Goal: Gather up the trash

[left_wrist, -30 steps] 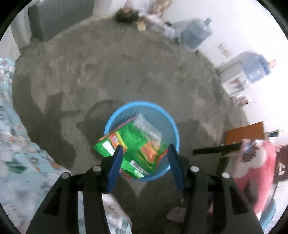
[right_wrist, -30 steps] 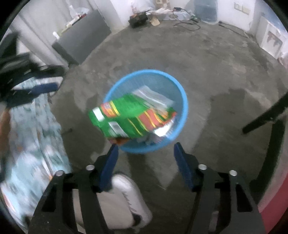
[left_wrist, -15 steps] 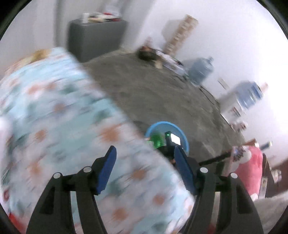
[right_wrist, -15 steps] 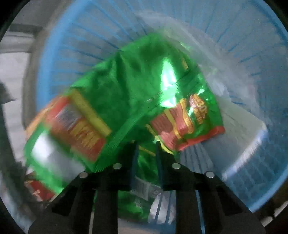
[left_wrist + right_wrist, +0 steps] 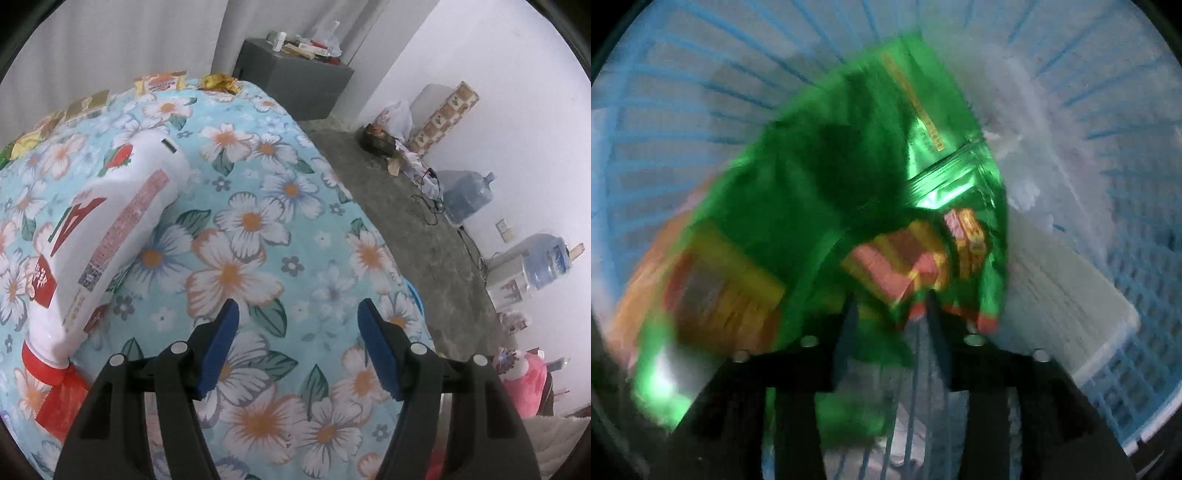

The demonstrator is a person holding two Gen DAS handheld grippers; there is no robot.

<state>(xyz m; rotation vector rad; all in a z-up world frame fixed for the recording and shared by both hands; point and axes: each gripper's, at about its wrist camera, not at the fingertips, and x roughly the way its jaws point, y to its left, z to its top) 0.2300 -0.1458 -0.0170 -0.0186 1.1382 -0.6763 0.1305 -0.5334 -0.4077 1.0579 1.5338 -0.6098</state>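
My left gripper (image 5: 297, 343) is open and empty, held above a table covered in a blue floral cloth (image 5: 258, 229). A white bottle with a red cap (image 5: 110, 236) lies on the cloth to the left of it. Several snack wrappers (image 5: 159, 83) lie along the far edge. My right gripper (image 5: 890, 314) is down inside the blue mesh waste basket (image 5: 1126, 258), fingers partly apart, among the green snack bags (image 5: 849, 177). The view is blurred and I cannot tell whether the fingers grip a bag. White packaging (image 5: 1063, 295) lies in the basket to the right.
In the left wrist view a grey cabinet (image 5: 295, 85) with clutter stands at the back. Water jugs (image 5: 467, 192) and cables stand along the right wall on a concrete floor (image 5: 424, 236). A pink object (image 5: 524, 376) sits at the lower right.
My left gripper swung up from the basket to above the table. My right gripper dropped into the basket, closed near the green bags, and its fingers have now spread wider.
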